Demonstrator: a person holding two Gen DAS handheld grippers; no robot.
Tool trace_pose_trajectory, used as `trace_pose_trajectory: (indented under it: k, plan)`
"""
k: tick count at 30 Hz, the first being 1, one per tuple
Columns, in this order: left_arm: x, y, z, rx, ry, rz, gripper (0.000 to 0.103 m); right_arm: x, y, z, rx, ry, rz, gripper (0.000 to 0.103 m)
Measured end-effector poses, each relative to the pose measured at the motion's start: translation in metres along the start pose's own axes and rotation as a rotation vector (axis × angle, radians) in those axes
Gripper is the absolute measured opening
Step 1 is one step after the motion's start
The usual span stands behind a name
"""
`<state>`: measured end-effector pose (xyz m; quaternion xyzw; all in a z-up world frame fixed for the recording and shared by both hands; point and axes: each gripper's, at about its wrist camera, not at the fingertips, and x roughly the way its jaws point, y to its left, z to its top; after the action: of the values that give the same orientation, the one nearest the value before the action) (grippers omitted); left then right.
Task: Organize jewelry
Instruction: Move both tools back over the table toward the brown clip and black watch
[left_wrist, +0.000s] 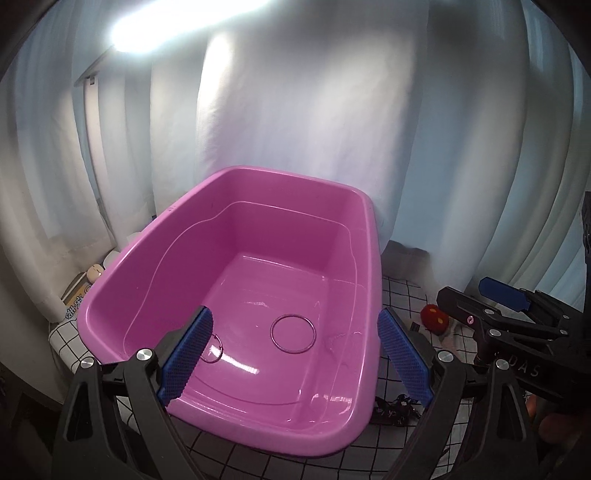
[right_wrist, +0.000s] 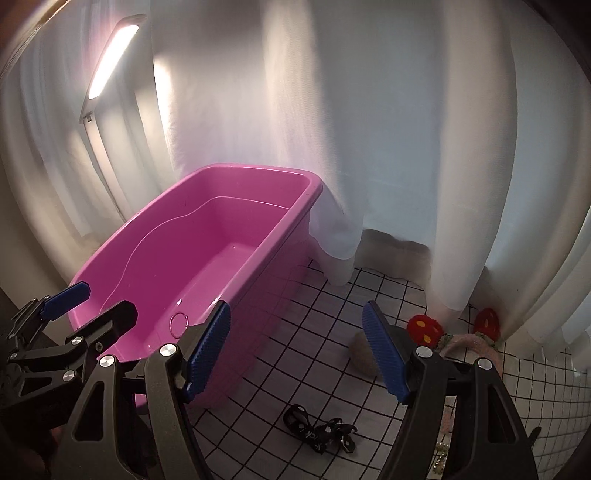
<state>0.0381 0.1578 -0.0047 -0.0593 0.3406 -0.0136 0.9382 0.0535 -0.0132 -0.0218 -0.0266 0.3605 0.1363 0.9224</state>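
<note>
A pink plastic tub (left_wrist: 147, 258) stands on a checked cloth. A large thin ring (left_wrist: 293, 333) and a smaller ring (left_wrist: 213, 350) lie on its floor. My left gripper (left_wrist: 295, 354) is open and empty, held over the tub's near part, its left pad beside the small ring. My right gripper (right_wrist: 297, 358) is open and empty, to the right of the tub (right_wrist: 207, 236), above the cloth. A black ribbon piece (right_wrist: 321, 432) lies on the cloth below it; it also shows in the left wrist view (left_wrist: 395, 410). The right gripper (left_wrist: 491, 314) shows at the right of the left view.
Red knitted mushroom ornaments (right_wrist: 424, 328) and a pink knitted item (right_wrist: 476, 350) lie at the right by the white curtain (right_wrist: 369, 129). A beige lump (right_wrist: 364, 354) sits on the checked cloth (right_wrist: 314, 369). A beaded strand (right_wrist: 441, 458) lies at the lower right. A lamp (right_wrist: 110, 55) shines at the left.
</note>
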Motion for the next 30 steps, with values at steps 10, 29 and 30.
trace_pose_trajectory:
  k: [10, 29, 30]
  plan:
    - [-0.005, -0.059, -0.018, 0.064, 0.019, -0.069, 0.089, -0.037, -0.060, -0.044, 0.086, 0.013, -0.077, 0.070]
    - [0.009, -0.131, -0.069, 0.128, 0.122, -0.141, 0.089, -0.076, -0.141, -0.126, 0.224, 0.077, -0.170, 0.070]
    - [0.011, -0.132, -0.073, 0.128, 0.131, -0.141, 0.089, -0.077, -0.145, -0.131, 0.231, 0.084, -0.175, 0.070]
